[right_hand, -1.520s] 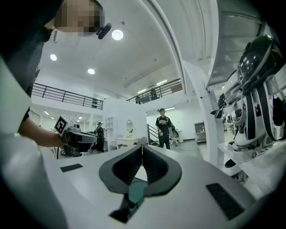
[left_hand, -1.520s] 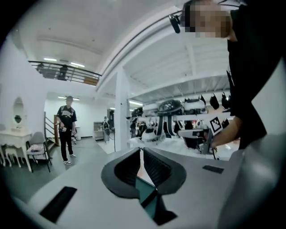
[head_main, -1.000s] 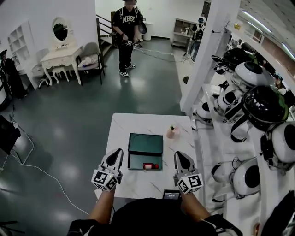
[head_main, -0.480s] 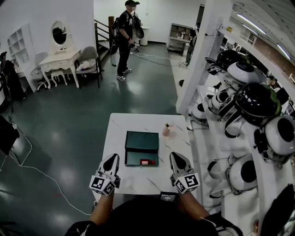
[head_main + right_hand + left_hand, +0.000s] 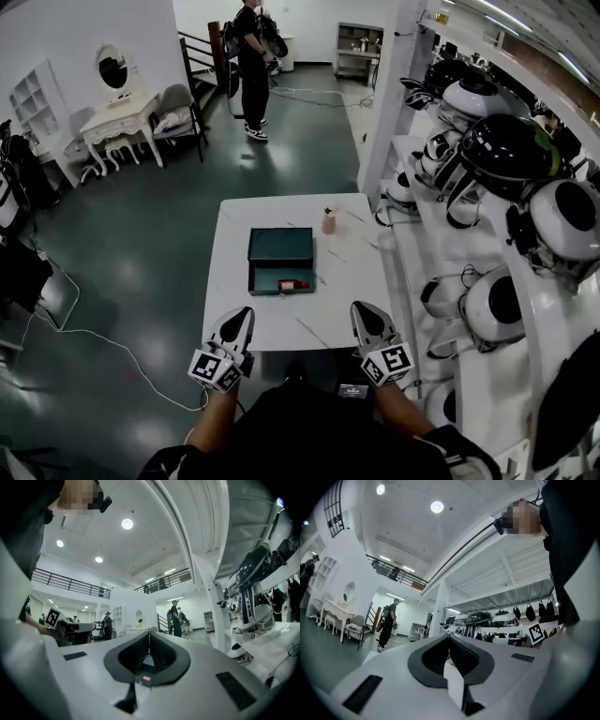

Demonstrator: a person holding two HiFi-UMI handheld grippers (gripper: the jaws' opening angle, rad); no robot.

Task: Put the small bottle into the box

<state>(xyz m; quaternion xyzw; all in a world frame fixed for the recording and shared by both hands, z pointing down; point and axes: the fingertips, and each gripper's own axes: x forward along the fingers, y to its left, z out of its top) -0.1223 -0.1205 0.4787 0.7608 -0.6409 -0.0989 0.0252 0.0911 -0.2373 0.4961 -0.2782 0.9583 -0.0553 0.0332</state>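
Note:
A dark green box (image 5: 280, 246) lies open in the middle of the white table (image 5: 333, 281). A small red bottle (image 5: 292, 284) lies in the near half of the box. My left gripper (image 5: 242, 315) hangs at the table's near edge, left of the box, its jaws shut and empty. My right gripper (image 5: 362, 310) sits level with it on the right, also shut with nothing held. In the left gripper view the left gripper (image 5: 449, 636) has its tips meeting. The right gripper view shows the right gripper (image 5: 149, 632) closed, with the red bottle (image 5: 143, 678) glimpsed under its jaws.
A small pinkish container (image 5: 328, 222) stands on the table beyond the box. Shelves with black and white helmets (image 5: 487, 141) run along the right. A person (image 5: 253, 56) stands far off on the grey floor, near a white dressing table (image 5: 122, 112). A cable (image 5: 103, 347) trails on the floor at left.
The view has pulled back from the table, so the box and bottle lie farther from me. Both grippers came back to the table's near edge and stay shut.

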